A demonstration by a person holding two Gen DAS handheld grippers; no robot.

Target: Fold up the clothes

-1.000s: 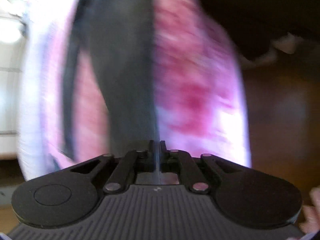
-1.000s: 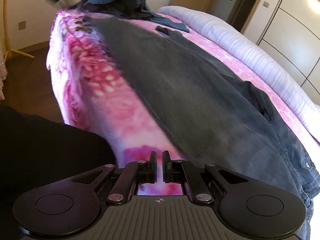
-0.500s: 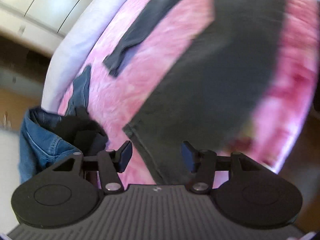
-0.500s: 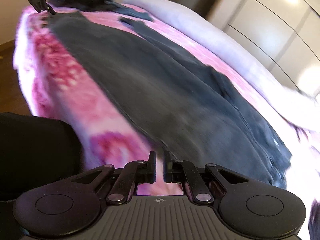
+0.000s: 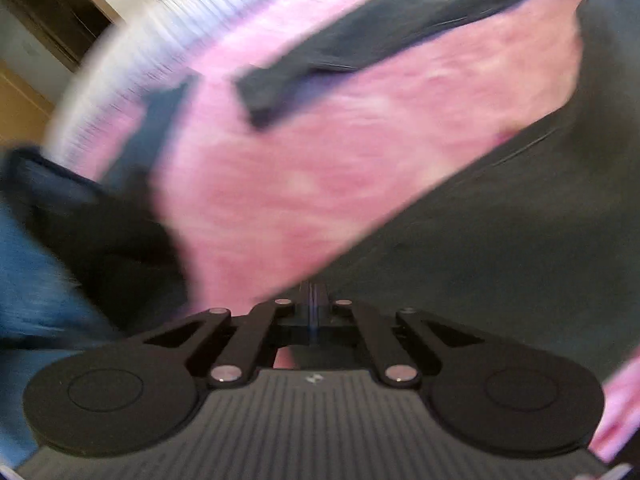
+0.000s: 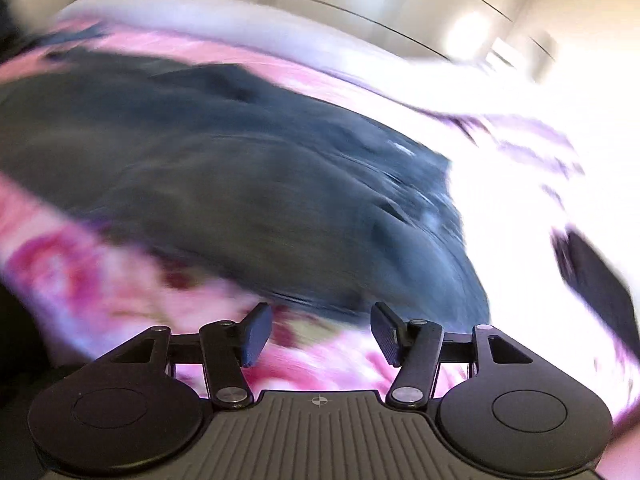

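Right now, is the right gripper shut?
No, the right gripper is open, with pink bedding visible between its fingers.

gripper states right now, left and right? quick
Left gripper: jaws shut at the edge of the dark trousers; whether it pinches the cloth cannot be told.
Right gripper: jaws open, holding nothing, just short of the trousers.

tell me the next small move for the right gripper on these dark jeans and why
Probably ease the right gripper forward and close it on the near edge of the dark jeans. Its jaws stand open with nothing between them, just short of that edge over the pink bedspread. The left gripper looks shut at the hem, though blur hides whether it pinches cloth.
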